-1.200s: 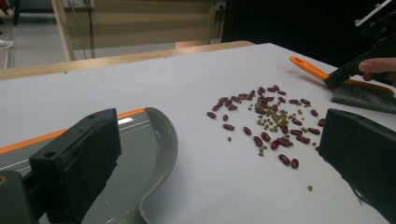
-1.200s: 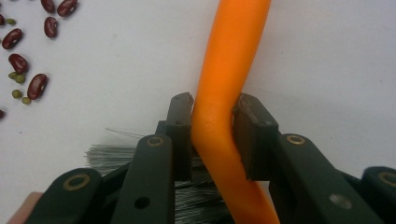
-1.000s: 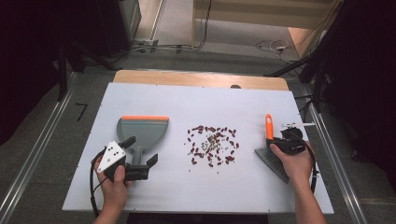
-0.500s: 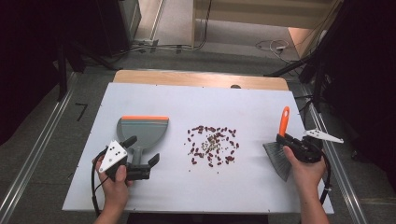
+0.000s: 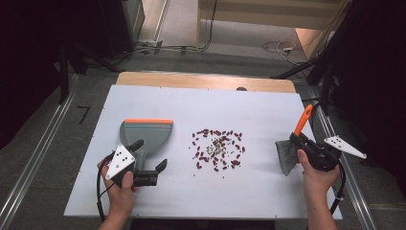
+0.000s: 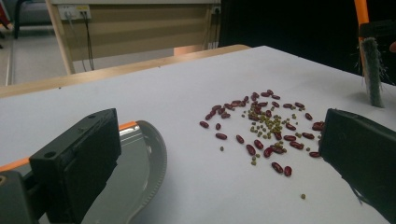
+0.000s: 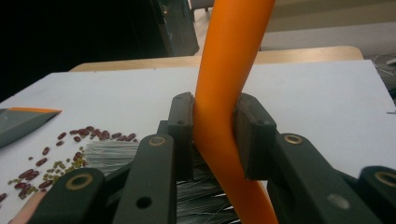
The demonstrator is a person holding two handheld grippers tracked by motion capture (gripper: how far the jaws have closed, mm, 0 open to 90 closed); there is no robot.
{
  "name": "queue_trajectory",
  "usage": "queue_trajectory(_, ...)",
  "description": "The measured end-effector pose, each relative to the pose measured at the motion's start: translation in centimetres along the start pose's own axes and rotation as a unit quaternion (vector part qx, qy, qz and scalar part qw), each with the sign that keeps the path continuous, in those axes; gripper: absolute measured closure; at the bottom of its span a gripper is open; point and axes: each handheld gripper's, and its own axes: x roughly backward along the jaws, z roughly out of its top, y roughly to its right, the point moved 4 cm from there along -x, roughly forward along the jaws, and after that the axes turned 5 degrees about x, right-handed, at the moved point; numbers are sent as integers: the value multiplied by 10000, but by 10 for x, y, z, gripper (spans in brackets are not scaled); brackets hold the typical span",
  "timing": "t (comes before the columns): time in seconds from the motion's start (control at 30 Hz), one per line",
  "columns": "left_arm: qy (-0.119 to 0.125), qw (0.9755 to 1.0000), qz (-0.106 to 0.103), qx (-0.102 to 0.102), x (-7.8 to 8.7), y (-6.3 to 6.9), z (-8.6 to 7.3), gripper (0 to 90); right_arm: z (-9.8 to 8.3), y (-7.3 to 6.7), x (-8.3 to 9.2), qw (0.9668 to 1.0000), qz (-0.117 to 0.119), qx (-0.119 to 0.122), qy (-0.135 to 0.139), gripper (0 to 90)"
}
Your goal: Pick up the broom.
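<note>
Dozens of small beans [image 5: 218,149] lie scattered in a loose patch near the middle of the white table [image 5: 268,110]. Most are dark red and kidney-shaped, spread around the outside, while smaller pale green ones cluster toward the centre of the patch; the left gripper view shows the same mix [image 6: 266,128], with a few strays lying apart on the near edge.

Right of the beans, the brush [image 5: 292,146] is tilted up, its grey bristles [image 5: 286,155] pointing down at the table and its orange handle [image 5: 303,120] rising away from the person. The right gripper [image 5: 306,146] pinches this handle just above the bristle block; in the right gripper view the two black jaws are pressed against either side of the curved orange handle [image 7: 224,88], with the bristles [image 7: 112,156] fanned below and left.

Left of the beans, a grey dustpan [image 5: 145,134] with an orange strip along its far edge lies flat on the table, well apart from the bean patch. The left gripper [image 5: 151,160] sits just at the near end of the dustpan with its jaws spread wide; in the left gripper view the pan's curved grey rim [image 6: 152,163] runs beside the left jaw and nothing is pinched between the two.
</note>
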Motion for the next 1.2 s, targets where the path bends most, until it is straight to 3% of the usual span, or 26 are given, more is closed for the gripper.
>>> queue_trajectory(0.23,7,10000,-23,-5,-2,3,2,0,9,-7,4,9996,52,-5,281,689)
queue_trajectory(0.6,68,9999,-97,-30,-6,14,11,0,24,-33,2,9985,213,211,467,689)
queue_trajectory(0.93,-117,9987,-492,8,-21,27,21,0,39,-64,-4,9966,541,396,489,689)
queue_trajectory(1.2,-165,9981,-598,9,-32,36,26,0,45,-86,-10,9944,768,519,502,688)
